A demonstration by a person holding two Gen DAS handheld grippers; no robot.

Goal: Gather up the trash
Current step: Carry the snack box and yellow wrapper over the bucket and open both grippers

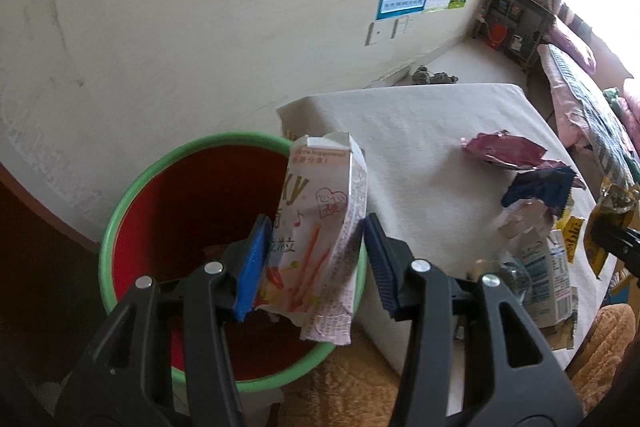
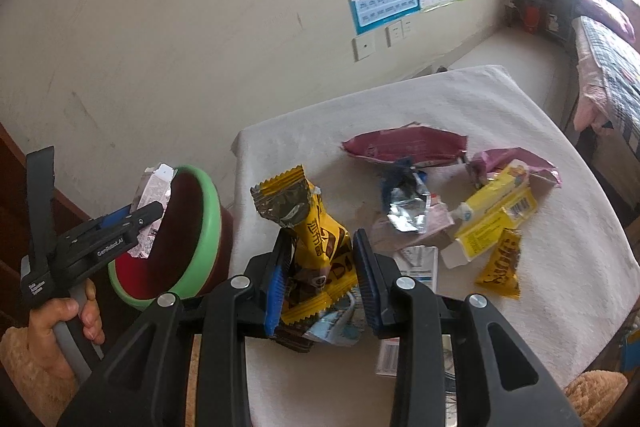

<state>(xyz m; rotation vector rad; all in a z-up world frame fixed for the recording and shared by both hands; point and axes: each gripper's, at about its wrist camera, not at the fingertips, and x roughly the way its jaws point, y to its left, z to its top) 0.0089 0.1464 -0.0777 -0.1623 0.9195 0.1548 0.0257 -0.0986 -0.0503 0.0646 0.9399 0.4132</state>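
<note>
My left gripper (image 1: 316,259) has its jaws apart over a red bin with a green rim (image 1: 132,187). A crumpled white snack box (image 1: 320,227) sits between them, touching the left pad and apart from the right pad. In the right wrist view the left gripper (image 2: 132,223) and box (image 2: 154,187) are at the bin (image 2: 200,247). My right gripper (image 2: 320,283) holds a yellow snack wrapper (image 2: 316,239) between its pads above the table (image 2: 480,99).
On the white-covered table lie a maroon bag (image 2: 404,145), a silver and blue wrapper (image 2: 404,199), a yellow box (image 2: 492,211), a small yellow packet (image 2: 500,267) and paper labels. A wall stands behind; a bed (image 2: 608,75) is at right.
</note>
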